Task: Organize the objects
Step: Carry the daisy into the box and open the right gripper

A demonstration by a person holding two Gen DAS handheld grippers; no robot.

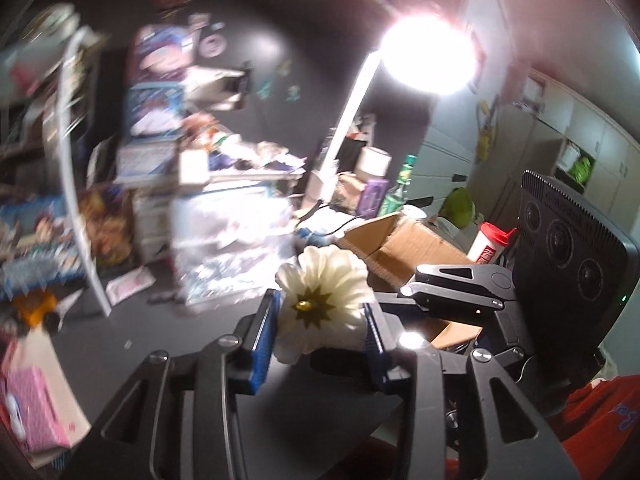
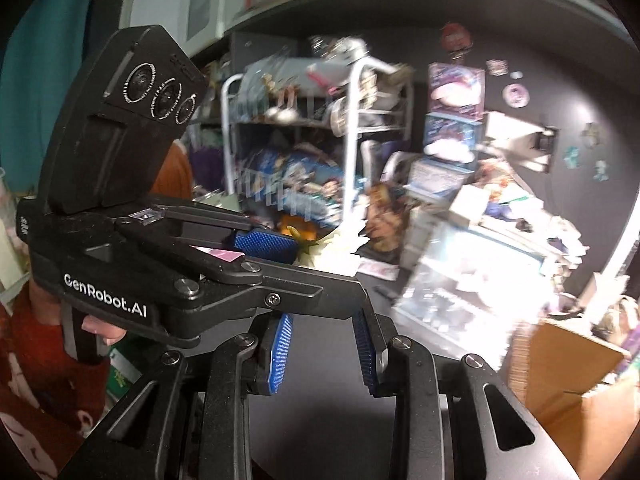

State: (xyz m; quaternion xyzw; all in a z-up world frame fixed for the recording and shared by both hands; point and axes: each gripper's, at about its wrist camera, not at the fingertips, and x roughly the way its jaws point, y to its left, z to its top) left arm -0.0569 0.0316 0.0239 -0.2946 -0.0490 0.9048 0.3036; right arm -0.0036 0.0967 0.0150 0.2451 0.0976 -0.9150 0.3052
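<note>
My left gripper [image 1: 320, 316] is shut on a white artificial flower [image 1: 324, 300] with a yellow-green centre, held between the blue pads and facing the camera. The right wrist view shows the same flower [image 2: 340, 246] from the side, sticking out of the left gripper [image 2: 288, 246], which crosses just in front of my right gripper. My right gripper [image 2: 324, 336] is open and empty, its blue pads [image 2: 282, 350] apart, right below the left gripper's body. Both are held in the air above a dark floor.
An open cardboard box [image 1: 404, 240] lies ahead on the right, with a red-capped white bottle [image 1: 490, 242] behind it. A bright lamp [image 1: 428, 54] on a white pole glares. A white wire rack [image 2: 304, 120] and stacked toy boxes [image 2: 452, 120] stand ahead.
</note>
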